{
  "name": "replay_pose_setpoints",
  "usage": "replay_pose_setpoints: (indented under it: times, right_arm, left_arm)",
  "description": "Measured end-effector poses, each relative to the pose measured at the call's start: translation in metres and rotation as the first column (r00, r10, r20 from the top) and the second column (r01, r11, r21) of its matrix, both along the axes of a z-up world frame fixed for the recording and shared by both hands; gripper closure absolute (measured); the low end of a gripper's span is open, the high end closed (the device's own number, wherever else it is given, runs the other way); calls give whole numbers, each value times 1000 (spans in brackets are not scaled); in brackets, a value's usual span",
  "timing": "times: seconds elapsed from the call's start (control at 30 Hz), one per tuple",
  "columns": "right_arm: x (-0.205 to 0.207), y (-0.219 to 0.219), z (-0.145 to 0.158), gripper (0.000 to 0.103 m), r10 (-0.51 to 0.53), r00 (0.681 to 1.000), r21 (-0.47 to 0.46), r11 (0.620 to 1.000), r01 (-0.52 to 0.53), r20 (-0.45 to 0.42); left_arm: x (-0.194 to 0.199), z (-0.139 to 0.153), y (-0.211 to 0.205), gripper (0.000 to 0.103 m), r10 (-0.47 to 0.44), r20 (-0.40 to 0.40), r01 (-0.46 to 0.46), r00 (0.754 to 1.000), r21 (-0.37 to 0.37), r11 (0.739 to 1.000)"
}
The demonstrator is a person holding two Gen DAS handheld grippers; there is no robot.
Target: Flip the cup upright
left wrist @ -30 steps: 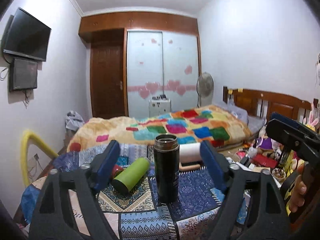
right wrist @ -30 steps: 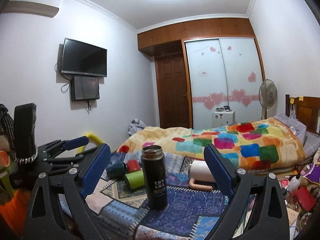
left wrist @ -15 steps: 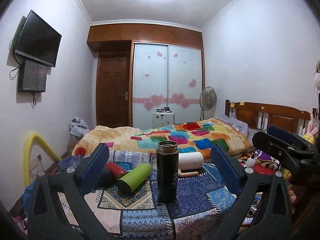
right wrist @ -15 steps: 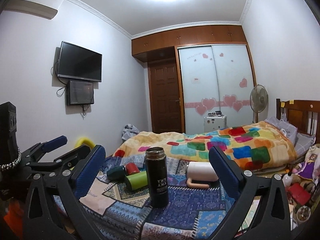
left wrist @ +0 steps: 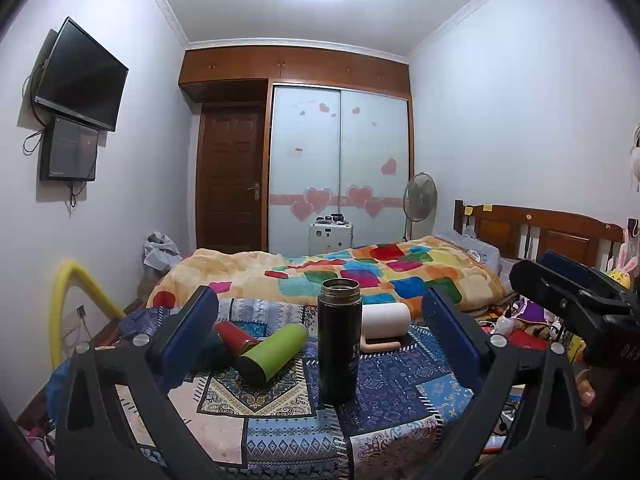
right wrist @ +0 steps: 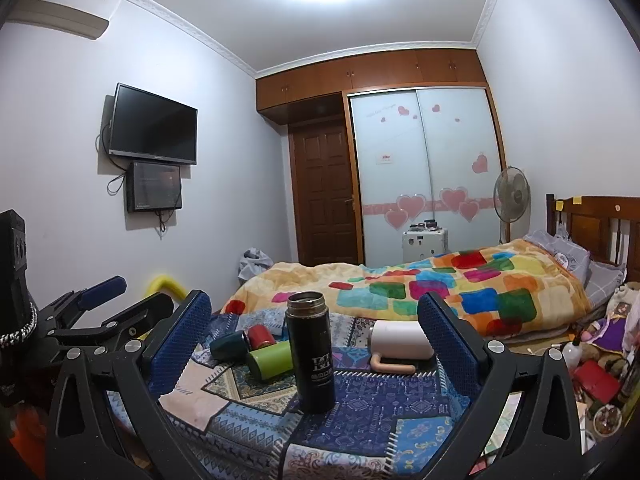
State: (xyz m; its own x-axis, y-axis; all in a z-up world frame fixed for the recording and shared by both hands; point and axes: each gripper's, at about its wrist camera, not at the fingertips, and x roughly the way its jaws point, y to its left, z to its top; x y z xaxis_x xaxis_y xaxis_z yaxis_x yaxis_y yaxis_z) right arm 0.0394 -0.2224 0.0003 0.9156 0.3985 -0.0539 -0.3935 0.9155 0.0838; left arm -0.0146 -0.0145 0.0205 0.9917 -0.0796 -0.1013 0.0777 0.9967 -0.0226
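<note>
Left wrist view: The left gripper [left wrist: 320,332] points flat over the table [left wrist: 280,440], which has a patterned cloth on it. Its jaws are wide apart and hold nothing. The black cup [left wrist: 339,340] stands upright between the two blue pads [left wrist: 188,330], but the pads do not touch it. The cup's mouth is on top and open. A green cup [left wrist: 274,354] lies on its side just left of the black cup. A red cup [left wrist: 234,334] lies behind the green one, close to the left pad. A white mug [left wrist: 384,322] lies on its side behind the black cup, toward the far edge of the table. At the right edge of the view the right gripper [left wrist: 568,284] sticks in from the side, with a bit of the hand [left wrist: 586,392] under it. A bed [left wrist: 340,276] sits past the table.

Right wrist view: The right gripper [right wrist: 316,332] also points flat over the table [right wrist: 360,432]. Its jaws are wide apart too, and hold nothing. The black cup [right wrist: 312,346] stands upright between the pads [right wrist: 180,338], not touching them. The green cup [right wrist: 270,360] lies just left of it, touching or nearly so. The red cup [right wrist: 260,336] and a dark teal cup [right wrist: 228,346] lie behind the green one. The white mug [right wrist: 400,340] lies to the right, near the right pad. The left gripper [right wrist: 108,308] shows at the left edge, its jaws apart.
</note>
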Motion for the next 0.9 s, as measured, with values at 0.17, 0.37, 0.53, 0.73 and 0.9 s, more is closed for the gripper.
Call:
replay_pose_setpoints:
  times: [0.17,0.37,0.53,0.73,0.9]
  right_arm:
    - [0,0,0,0,3,1000,0,1000,-3,-4]
    - [-1,1,0,0,0,1000,-3,1000,0,-4]
    - [0,1,0,0,-1,1000,1,1000,1,-7]
    - [1,1,0,0,-6,1000,3,1000,6,-5]
    - [3,1,-1,0,-6,1000,6,1000,6,-10]
  left_arm:
    - [1,-1,0,0,-3,-8,3,1000,-5,1000]
    - [5,-3,-1,0,-10,-20,10,1000,-10,1000]
    - [7,-4,-2,0,-17,-27,17,999,-10,1000]
    - [8,-4,-3,0,-27,-30,27,999,-5,1000]
    - [9,-4,-5,0,-33,-28,33,999,-1,999]
